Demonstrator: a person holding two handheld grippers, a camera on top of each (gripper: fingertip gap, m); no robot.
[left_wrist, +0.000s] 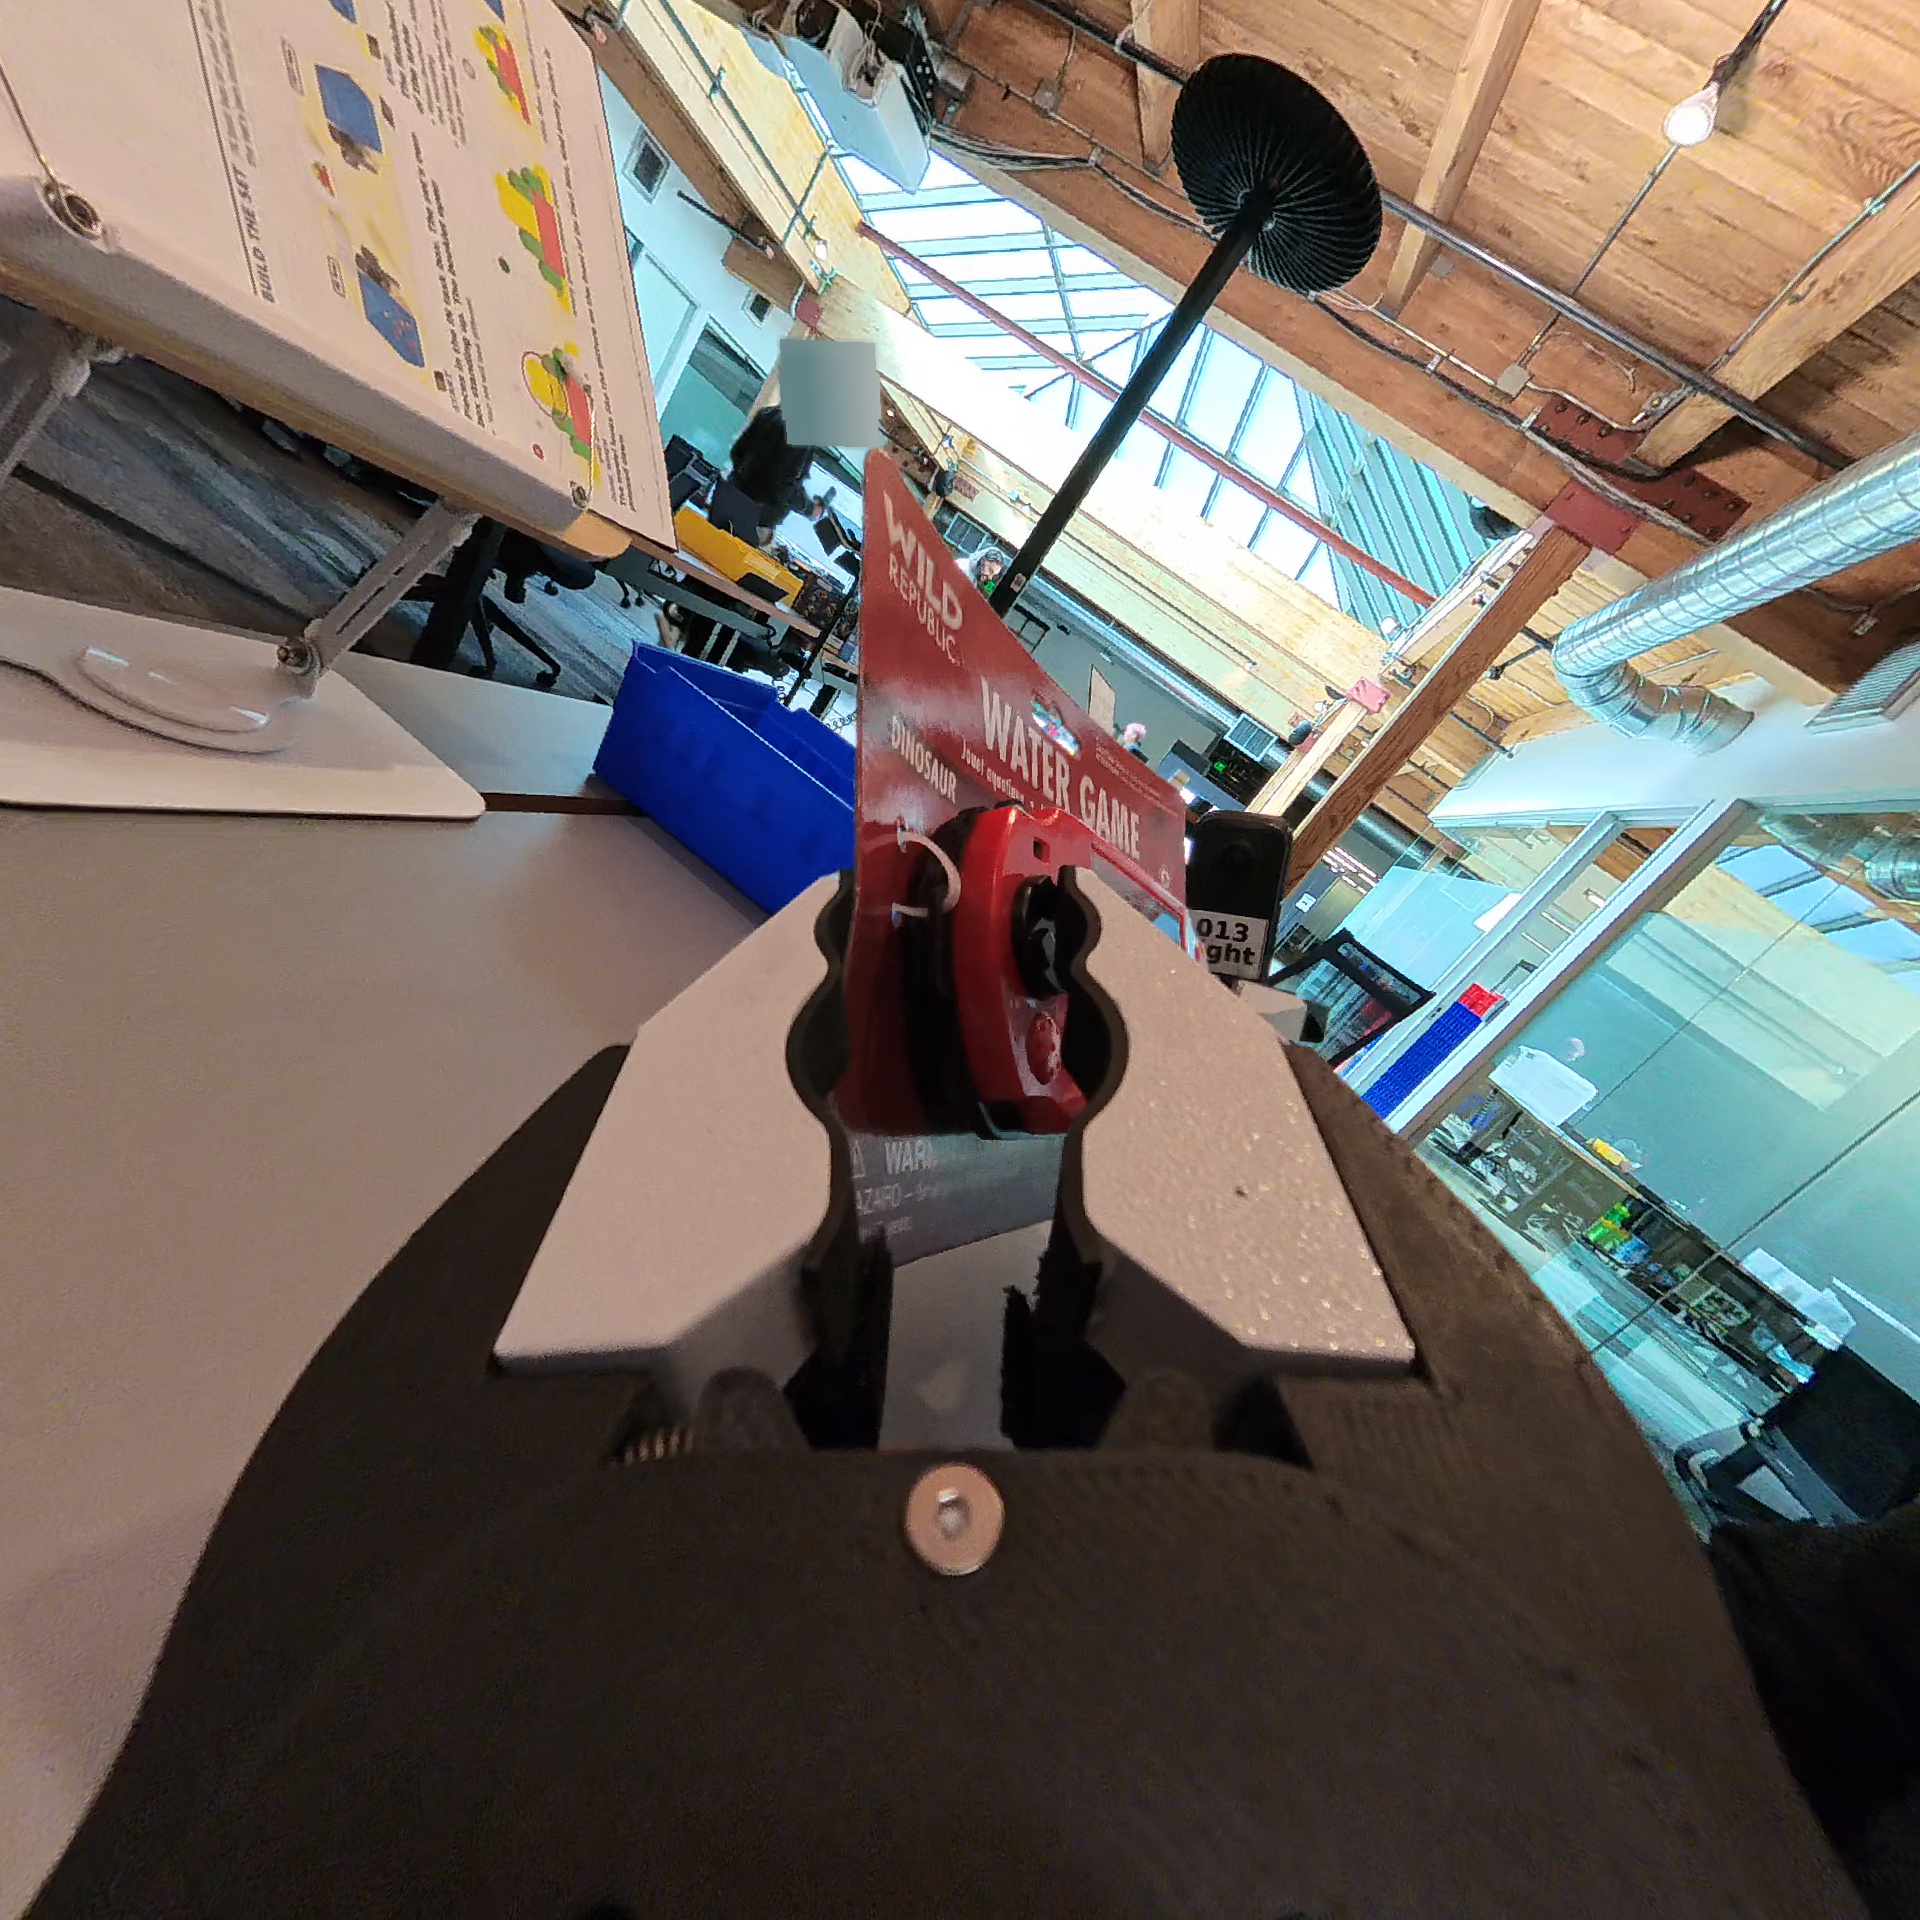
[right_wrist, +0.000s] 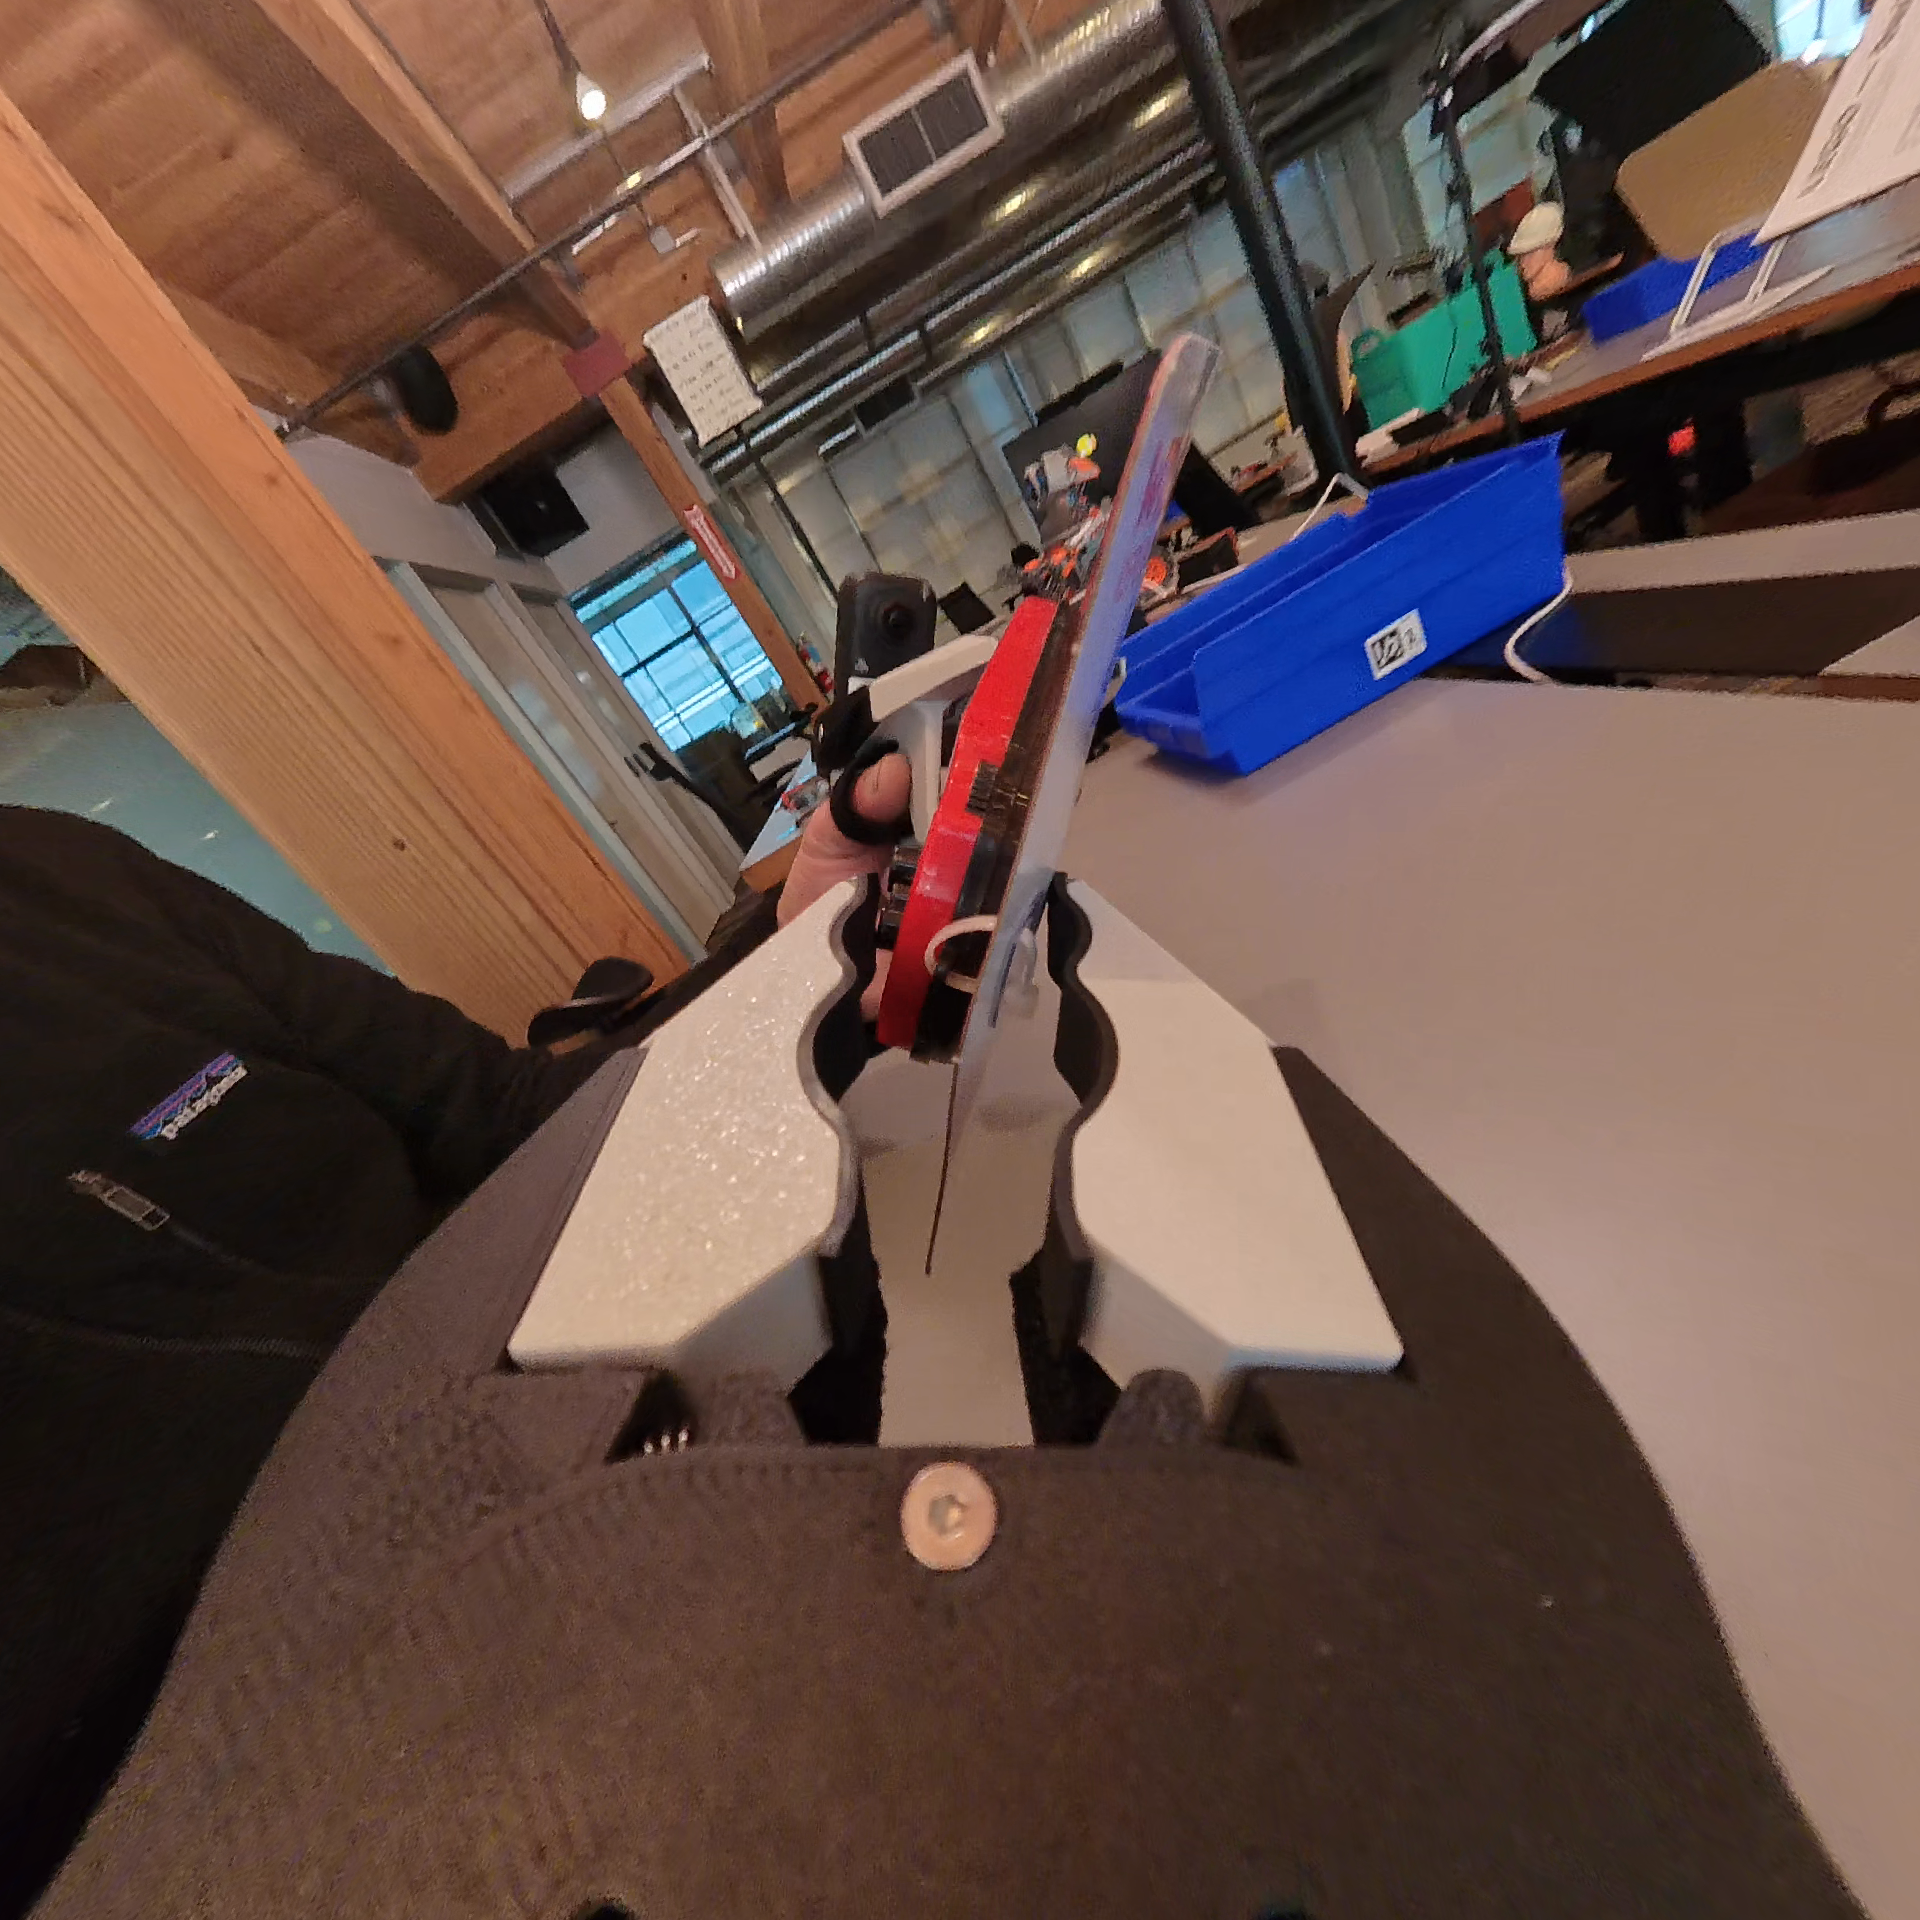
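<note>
A red plastic water-game toy (left_wrist: 1013, 935) is tied with white zip ties to a red printed backing card (left_wrist: 935, 665). My left gripper (left_wrist: 956, 904) is shut on the toy and card and holds them upright above the grey table (left_wrist: 260, 1039). In the right wrist view the same toy (right_wrist: 987, 790) and card (right_wrist: 1143, 499) show edge-on, tilted to the right. My right gripper (right_wrist: 956, 894) is shut on their lower end. The left gripper (right_wrist: 914, 686), in a person's hand, holds the pack from the far side. Part of the right gripper's camera (left_wrist: 1236, 873) shows behind the card.
A blue plastic bin (left_wrist: 727, 769) stands on the table behind the pack; it also shows in the right wrist view (right_wrist: 1351, 623). An instruction sheet on a white tilted stand (left_wrist: 416, 208) is at the left. A person's dark jacket (right_wrist: 208, 1143) and a wooden post (right_wrist: 208, 571) are close by.
</note>
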